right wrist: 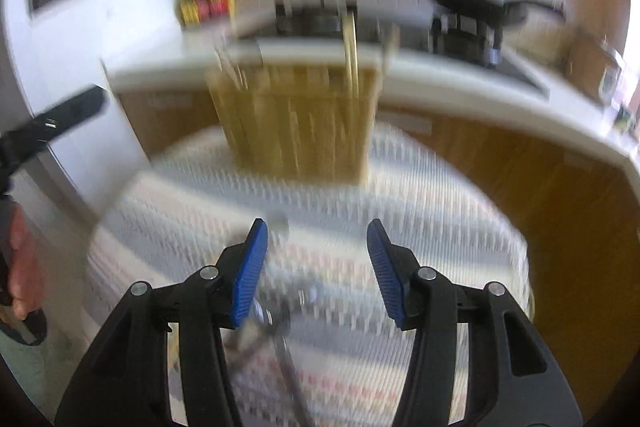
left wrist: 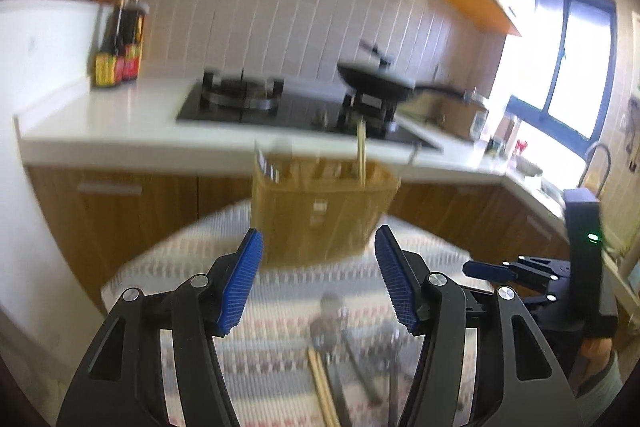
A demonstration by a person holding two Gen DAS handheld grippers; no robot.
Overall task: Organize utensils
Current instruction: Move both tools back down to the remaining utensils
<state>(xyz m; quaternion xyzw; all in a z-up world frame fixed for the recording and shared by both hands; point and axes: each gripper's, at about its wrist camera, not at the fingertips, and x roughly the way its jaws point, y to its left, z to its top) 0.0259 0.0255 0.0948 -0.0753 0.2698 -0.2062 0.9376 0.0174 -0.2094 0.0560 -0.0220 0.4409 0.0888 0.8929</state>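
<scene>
A wooden utensil holder point(left wrist: 320, 211) stands at the far side of a patterned cloth, with chopsticks point(left wrist: 361, 155) sticking up from one slot and metal handles in another. My left gripper point(left wrist: 319, 259) is open above the cloth, nothing between its blue pads. Below it lie loose chopsticks point(left wrist: 322, 387) and dark utensils point(left wrist: 360, 363). In the right wrist view the holder point(right wrist: 296, 123) is blurred. My right gripper point(right wrist: 317, 251) is open and empty over the cloth, with blurred utensils point(right wrist: 276, 331) beneath it. The right gripper point(left wrist: 492, 269) also shows in the left wrist view.
The cloth-covered table point(left wrist: 168, 267) stands before a white kitchen counter point(left wrist: 100, 123) with a gas hob point(left wrist: 248, 103), a black pan point(left wrist: 376, 83) and sauce bottles point(left wrist: 120, 47). A sink tap point(left wrist: 598, 163) sits at the right. A hand point(right wrist: 22, 263) holds the left gripper.
</scene>
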